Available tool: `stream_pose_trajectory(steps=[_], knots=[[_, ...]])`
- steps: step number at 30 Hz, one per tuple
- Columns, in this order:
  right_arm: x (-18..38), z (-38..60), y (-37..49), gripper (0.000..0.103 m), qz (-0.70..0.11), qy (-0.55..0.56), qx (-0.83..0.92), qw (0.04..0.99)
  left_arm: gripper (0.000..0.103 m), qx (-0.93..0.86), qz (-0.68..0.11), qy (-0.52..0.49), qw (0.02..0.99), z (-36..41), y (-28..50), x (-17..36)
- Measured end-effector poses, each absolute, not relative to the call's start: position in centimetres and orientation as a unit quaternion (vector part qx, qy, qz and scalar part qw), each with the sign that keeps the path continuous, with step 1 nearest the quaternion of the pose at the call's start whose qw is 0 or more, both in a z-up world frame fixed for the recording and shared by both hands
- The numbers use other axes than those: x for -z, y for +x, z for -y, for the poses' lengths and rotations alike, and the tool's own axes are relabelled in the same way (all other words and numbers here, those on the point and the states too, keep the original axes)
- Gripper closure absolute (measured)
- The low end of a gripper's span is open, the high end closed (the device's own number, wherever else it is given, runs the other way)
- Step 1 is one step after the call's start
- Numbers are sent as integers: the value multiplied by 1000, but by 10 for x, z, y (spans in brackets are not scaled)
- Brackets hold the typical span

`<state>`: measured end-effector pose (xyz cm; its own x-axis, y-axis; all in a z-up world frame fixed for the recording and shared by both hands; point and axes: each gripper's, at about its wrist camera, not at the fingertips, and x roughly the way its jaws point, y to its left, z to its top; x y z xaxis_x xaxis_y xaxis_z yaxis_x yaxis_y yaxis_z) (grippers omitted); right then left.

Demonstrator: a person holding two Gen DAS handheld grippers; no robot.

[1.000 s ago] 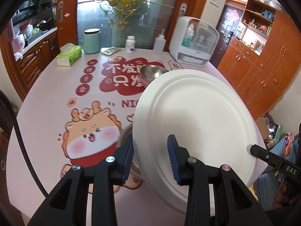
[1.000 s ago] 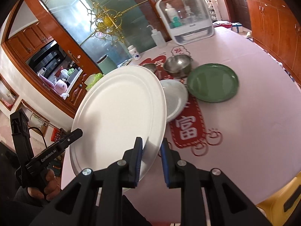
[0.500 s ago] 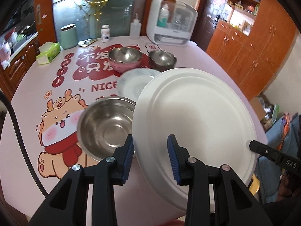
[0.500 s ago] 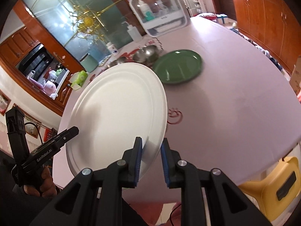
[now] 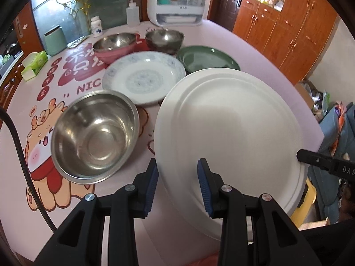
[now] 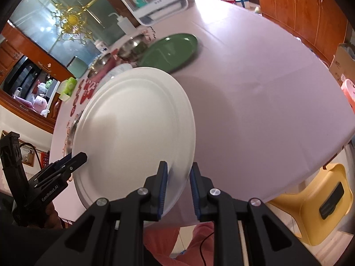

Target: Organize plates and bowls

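A large white plate [image 5: 230, 128] is held above the near edge of the table. My right gripper [image 6: 177, 177] is shut on its rim; the plate also shows in the right wrist view [image 6: 135, 128]. My left gripper [image 5: 177, 177] is open, its jaws on either side of the plate's near rim, not pinching it. On the table lie a steel bowl [image 5: 95, 133], a patterned white plate [image 5: 144, 77], a green plate [image 5: 206, 57], a pink-sided steel bowl [image 5: 115, 44] and another steel bowl [image 5: 164, 38].
A white dispenser cabinet [image 5: 177, 2], bottles [image 5: 133, 15], a green canister [image 5: 55, 40] and a tissue box [image 5: 33, 64] stand at the table's far side. A yellow stool [image 6: 319, 201] stands by the table's near right edge. Wooden cabinets [image 5: 288, 26] line the right wall.
Both grippers and the white plate have moved right along the table. The steel bowl, patterned plate and green plate have come into the left wrist view. The grips look unchanged.
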<state>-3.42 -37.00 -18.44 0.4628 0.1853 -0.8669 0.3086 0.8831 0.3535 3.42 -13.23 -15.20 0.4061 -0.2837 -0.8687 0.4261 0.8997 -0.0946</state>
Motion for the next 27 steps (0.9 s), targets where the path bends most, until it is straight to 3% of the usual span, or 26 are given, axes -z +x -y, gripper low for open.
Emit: stream_pose_trajectory(steps=[27], knots=[[239,361,-12,83,-566,227,45,791,69,156,-556,103,810,137,45,213]])
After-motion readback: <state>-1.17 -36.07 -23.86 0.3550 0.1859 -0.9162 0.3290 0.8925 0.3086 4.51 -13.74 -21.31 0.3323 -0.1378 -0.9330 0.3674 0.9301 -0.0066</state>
